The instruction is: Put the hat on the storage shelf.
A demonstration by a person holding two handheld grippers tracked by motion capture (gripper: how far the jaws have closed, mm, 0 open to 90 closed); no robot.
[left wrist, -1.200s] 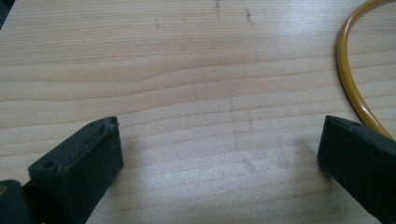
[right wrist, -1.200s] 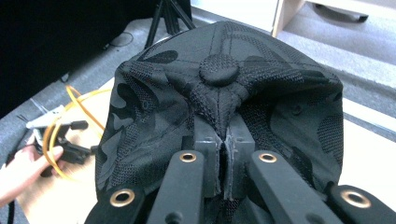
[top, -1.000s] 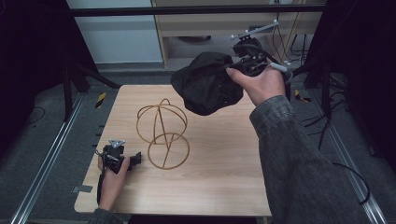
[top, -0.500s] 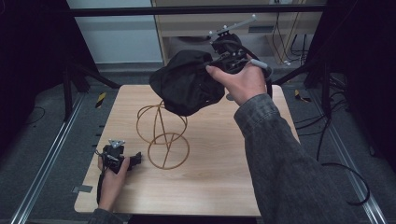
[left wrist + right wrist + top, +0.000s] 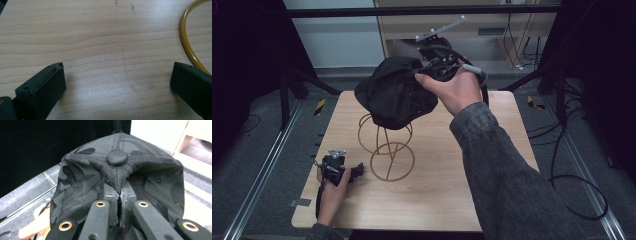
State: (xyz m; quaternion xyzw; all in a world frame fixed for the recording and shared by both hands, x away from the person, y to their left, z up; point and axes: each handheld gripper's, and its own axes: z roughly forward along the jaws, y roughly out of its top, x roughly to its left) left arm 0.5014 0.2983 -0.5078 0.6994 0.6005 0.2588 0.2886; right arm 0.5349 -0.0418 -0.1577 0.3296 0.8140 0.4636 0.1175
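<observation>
no readable text, labels or numbers

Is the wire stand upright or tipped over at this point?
Upright. The wire stand rests on its round base on the table, its top loop rising under the black cap held above it.

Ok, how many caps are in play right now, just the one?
1. The black cap is pinched in the right gripper, held in the air above the yellow wire stand. The left gripper rests open on the table beside the stand, holding nothing.
</observation>
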